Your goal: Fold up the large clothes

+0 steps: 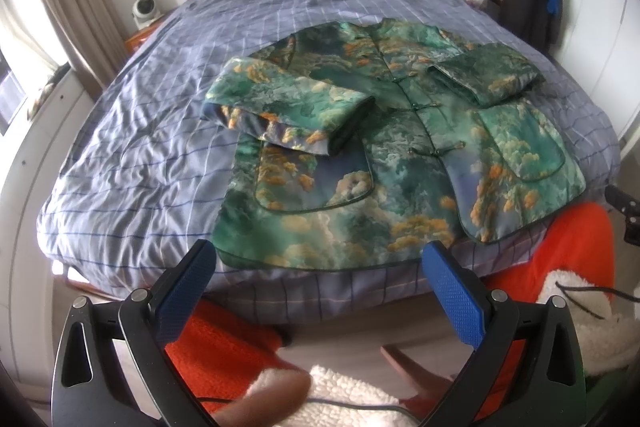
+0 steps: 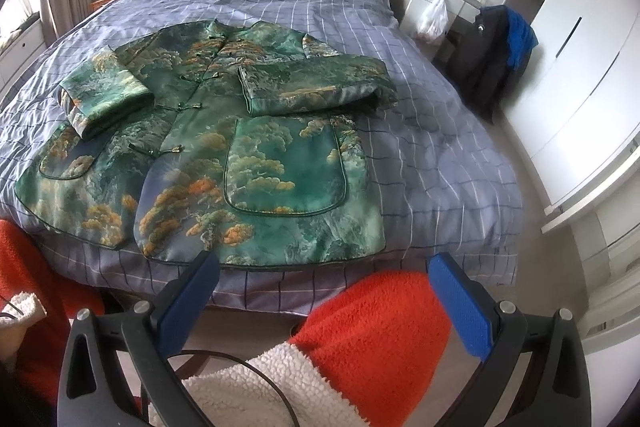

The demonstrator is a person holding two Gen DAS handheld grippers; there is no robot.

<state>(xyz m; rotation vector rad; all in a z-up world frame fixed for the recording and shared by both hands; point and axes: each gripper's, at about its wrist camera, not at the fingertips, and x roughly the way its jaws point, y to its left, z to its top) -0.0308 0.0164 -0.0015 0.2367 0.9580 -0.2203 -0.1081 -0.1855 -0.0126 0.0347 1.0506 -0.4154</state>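
Status: partly folded, judged from the present layout.

- Garment: green patterned jacket (image 1: 400,163), laid flat and front-up on the bed (image 1: 140,147), near the foot edge. Front closed along the knot buttons. Two patch pockets facing up.
- Done: both sleeves turned inward across the front. Left sleeve (image 1: 288,111) lying over the chest above the left pocket; right sleeve (image 2: 316,87) lying over the chest above the right pocket (image 2: 286,167). Cuffs pointing toward the centre closure, well short of meeting.
- Not yet done: body at full length, hem (image 2: 260,259) lying along the foot edge of the bed. No side fold, no hem-to-collar fold visible. Probably one or two folds of the body left, then squaring up.

Tool state:
- Left hand-held gripper (image 1: 320,267): blue pads set wide apart, nothing between them, hanging off the foot of the bed just short of the hem.
- Right hand-held gripper (image 2: 324,279): blue pads likewise wide apart, empty, just short of the hem near the right pocket side.

Likely next contact zone: hem corners, one per side. Caution: slick-looking satin; sleeves liable to slide off the chest when the hem is lifted.
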